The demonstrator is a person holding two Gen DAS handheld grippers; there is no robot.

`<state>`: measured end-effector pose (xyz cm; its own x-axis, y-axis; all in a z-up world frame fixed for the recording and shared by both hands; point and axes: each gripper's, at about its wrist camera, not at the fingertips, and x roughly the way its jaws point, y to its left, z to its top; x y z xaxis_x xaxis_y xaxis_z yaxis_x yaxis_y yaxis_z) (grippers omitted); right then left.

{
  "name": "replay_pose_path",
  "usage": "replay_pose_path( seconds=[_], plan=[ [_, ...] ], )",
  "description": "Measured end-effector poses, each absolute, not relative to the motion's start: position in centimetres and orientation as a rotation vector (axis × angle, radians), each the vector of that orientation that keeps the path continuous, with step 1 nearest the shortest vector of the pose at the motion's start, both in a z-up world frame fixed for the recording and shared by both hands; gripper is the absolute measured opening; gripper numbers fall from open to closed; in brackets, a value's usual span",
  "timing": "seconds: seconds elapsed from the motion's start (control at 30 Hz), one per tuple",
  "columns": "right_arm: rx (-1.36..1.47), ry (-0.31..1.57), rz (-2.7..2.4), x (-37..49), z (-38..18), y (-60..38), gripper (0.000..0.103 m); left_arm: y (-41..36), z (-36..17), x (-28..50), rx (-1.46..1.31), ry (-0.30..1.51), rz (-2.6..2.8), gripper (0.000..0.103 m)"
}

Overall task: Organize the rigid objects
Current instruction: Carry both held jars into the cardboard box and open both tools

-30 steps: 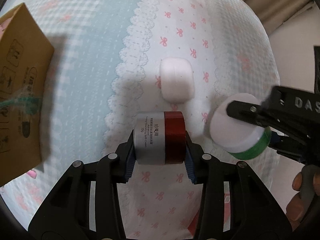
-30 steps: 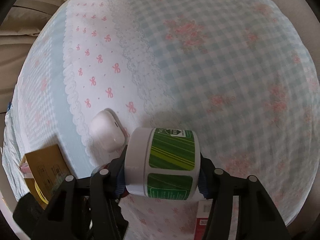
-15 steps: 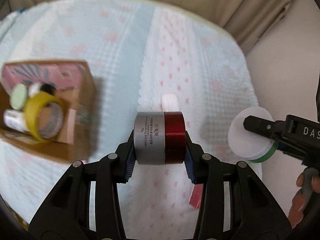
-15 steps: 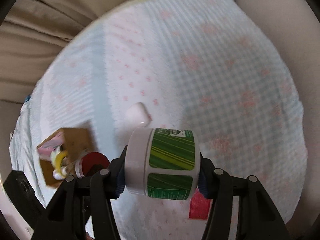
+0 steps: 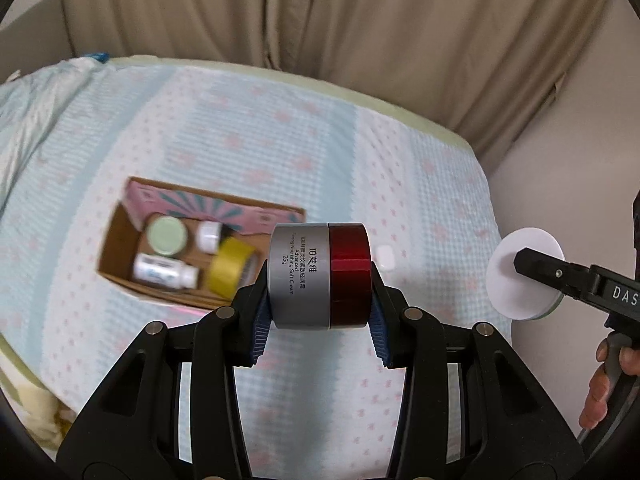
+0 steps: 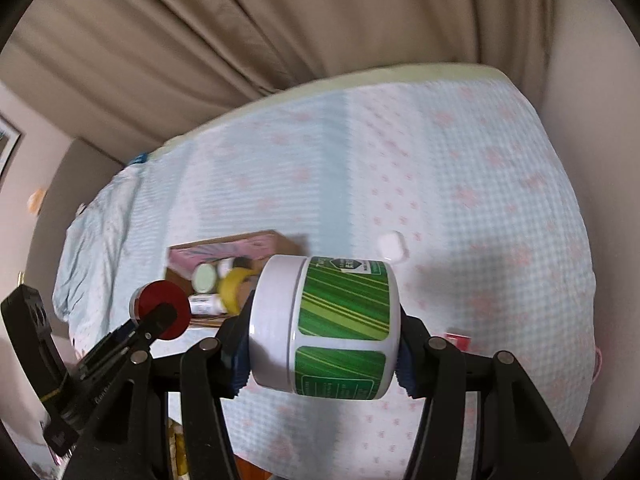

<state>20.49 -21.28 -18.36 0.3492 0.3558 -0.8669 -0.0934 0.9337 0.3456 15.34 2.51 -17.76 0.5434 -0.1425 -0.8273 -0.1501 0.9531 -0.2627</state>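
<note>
My left gripper (image 5: 318, 312) is shut on a silver cream jar with a red lid (image 5: 319, 275), held on its side high above the bed. My right gripper (image 6: 322, 354) is shut on a white jar with a green label (image 6: 326, 326), also sideways in the air. In the left wrist view the white jar (image 5: 525, 274) shows at the right edge. The red-lidded jar (image 6: 160, 312) shows at the left of the right wrist view. Below lies an open cardboard box (image 5: 116, 236) with a yellow tape roll (image 5: 230, 266), a green-lidded jar (image 5: 167, 235) and small white bottles inside.
A small white case (image 5: 385, 257) lies on the checked bedspread (image 5: 420, 184) right of the box. A red packet (image 6: 458, 341) lies near the bed's front. Beige curtains (image 5: 320, 20) hang behind the bed. A hand (image 5: 604, 384) grips the right tool.
Both grippers have risen well above the bed with their jars still held. The view has opened out, so the box's inside and the curtains now show.
</note>
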Motion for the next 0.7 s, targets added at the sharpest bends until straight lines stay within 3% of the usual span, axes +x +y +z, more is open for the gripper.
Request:
replay_pose_path(
  seconds=[0.33, 0.7],
  plan=[
    [0.237, 1.148, 0.318, 19.3, -17.3, -12.9, 0.053, 13.8, -19.0, 15.4, -0.353, 1.03, -0.009, 0.038],
    [0.295, 1.242, 0.182, 20.8, -22.7, -3.4, 0.053, 23.8, -24.1, 18.9, -0.276, 1.124, -0.112, 0.038]
  ],
)
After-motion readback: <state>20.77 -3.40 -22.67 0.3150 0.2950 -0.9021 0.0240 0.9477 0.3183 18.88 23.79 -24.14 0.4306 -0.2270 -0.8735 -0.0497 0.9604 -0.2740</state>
